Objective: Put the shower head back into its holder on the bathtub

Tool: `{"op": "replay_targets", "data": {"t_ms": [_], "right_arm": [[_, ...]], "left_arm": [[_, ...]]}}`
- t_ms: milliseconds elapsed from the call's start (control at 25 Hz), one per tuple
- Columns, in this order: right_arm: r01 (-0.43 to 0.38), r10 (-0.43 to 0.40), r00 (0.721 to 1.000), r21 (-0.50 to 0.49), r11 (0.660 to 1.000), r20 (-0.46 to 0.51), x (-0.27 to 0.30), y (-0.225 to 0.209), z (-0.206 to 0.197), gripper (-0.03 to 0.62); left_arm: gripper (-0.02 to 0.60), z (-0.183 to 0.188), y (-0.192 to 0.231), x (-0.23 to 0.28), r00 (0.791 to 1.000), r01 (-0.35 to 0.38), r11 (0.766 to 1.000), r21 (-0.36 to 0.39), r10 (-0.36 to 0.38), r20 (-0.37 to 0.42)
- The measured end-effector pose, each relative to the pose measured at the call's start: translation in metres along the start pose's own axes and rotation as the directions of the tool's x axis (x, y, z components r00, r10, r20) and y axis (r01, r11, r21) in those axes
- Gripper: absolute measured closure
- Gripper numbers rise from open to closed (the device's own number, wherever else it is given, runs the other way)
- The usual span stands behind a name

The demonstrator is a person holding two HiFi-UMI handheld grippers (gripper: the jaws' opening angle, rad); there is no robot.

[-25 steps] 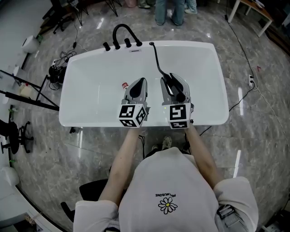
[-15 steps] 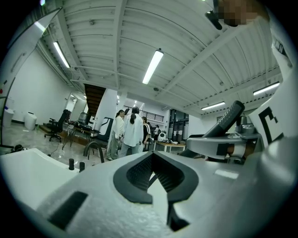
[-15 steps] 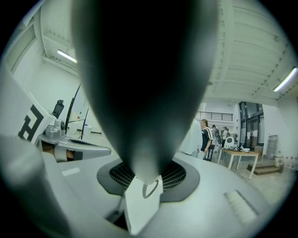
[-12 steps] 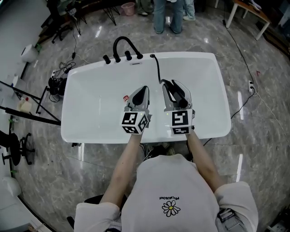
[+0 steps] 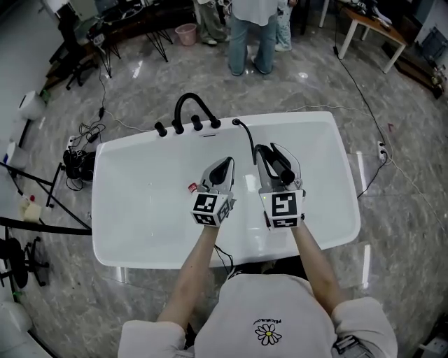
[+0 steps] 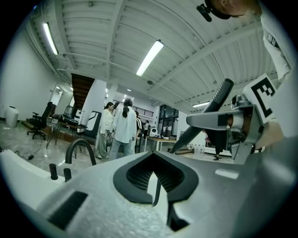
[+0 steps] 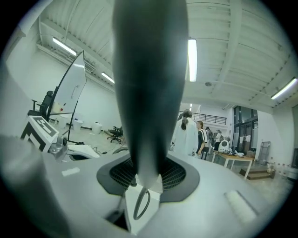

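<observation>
A white bathtub [image 5: 140, 231] carries a black arched faucet [image 5: 192, 105] and knobs on its far rim. A black hose [image 5: 248, 140] runs from the rim fitting [image 5: 235, 122] to the black shower head [image 5: 278, 162]. My right gripper [image 5: 276, 149] is shut on that shower head, held level over the tub. In the right gripper view the dark shower head [image 7: 149, 93] stands up between the jaws of my right gripper [image 7: 146, 174]. My left gripper [image 5: 225, 163] hovers beside it, shut and empty; its view shows my left gripper [image 6: 152, 160] with its jaws together.
A small red and white object [image 5: 192, 188] lies inside the tub. People stand beyond the far rim [image 5: 252, 28]. A pink bucket [image 5: 185, 33], cables and stands [image 5: 77, 161] sit at the left, a table [image 5: 371, 21] at the far right.
Both grippers have moved forward from the near rim out over the tub towards the faucet side, the right one carrying the shower head along.
</observation>
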State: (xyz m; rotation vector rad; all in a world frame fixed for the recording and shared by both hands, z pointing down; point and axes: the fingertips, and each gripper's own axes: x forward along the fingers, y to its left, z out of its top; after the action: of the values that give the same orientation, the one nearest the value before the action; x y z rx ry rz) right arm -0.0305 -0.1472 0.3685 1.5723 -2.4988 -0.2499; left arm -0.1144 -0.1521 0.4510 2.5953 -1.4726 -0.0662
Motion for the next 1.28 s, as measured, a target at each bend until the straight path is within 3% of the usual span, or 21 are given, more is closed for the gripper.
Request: {"op": "replay_targets", "data": {"t_ms": [120,200,400,480,600,680,760,920,1080,1280], "right_arm": [[-0.006,0.007,1.0,-0.019,1.0,0.012,0.024,-0.001,0.009,0.464],[-0.016,0.017,0.999,-0.016,1.0,0.03,0.031,-0.002,0.016,0.464],[-0.06,0.068,0.993,-0.086,0.995,0.097,0.035,-0.005,0.036,0.464],[-0.077,0.087,0.99,-0.097,0.992,0.11,0.033,-0.004,0.04,0.464],[-0.115,0.126,0.987,-0.11,0.987,0.097,0.029,-0.007,0.041,0.464],[-0.137,0.145,0.988,-0.133,0.982,0.053,0.027,-0.007,0.034,0.464],[-0.145,0.15,0.988,-0.139,0.98,0.025,0.026,-0.011,0.027,0.464],[-0.155,0.155,0.988,-0.151,0.976,-0.014,0.026,-0.027,0.016,0.464],[-0.157,0.156,0.988,-0.147,0.977,-0.02,0.029,-0.036,0.01,0.464],[-0.073,0.057,0.988,0.11,0.991,0.142,0.037,-0.049,0.029,0.464]], "left_arm": [[0.579,-0.025,0.008,0.023,0.997,0.047,0.999,-0.027,-0.049,-0.063],[0.516,-0.049,0.005,0.042,0.986,0.088,0.996,-0.011,-0.088,-0.138],[0.465,-0.112,-0.009,0.093,0.937,0.146,0.989,0.013,-0.134,-0.321],[0.463,-0.143,-0.001,0.109,0.913,0.125,0.992,-0.008,-0.118,-0.391],[0.463,-0.187,0.016,0.131,0.871,0.038,0.998,-0.055,-0.06,-0.487],[0.463,-0.204,0.029,0.137,0.86,-0.028,0.997,-0.068,-0.011,-0.511],[0.463,-0.209,0.036,0.144,0.866,-0.061,0.996,-0.061,0.023,-0.499],[0.52,-0.204,0.044,0.163,0.878,-0.09,0.996,-0.024,0.068,-0.473],[0.525,-0.189,0.062,0.174,0.898,-0.134,0.991,-0.012,0.117,-0.425],[0.526,-0.153,0.103,0.195,0.923,-0.193,0.981,0.023,0.189,-0.336]]}}
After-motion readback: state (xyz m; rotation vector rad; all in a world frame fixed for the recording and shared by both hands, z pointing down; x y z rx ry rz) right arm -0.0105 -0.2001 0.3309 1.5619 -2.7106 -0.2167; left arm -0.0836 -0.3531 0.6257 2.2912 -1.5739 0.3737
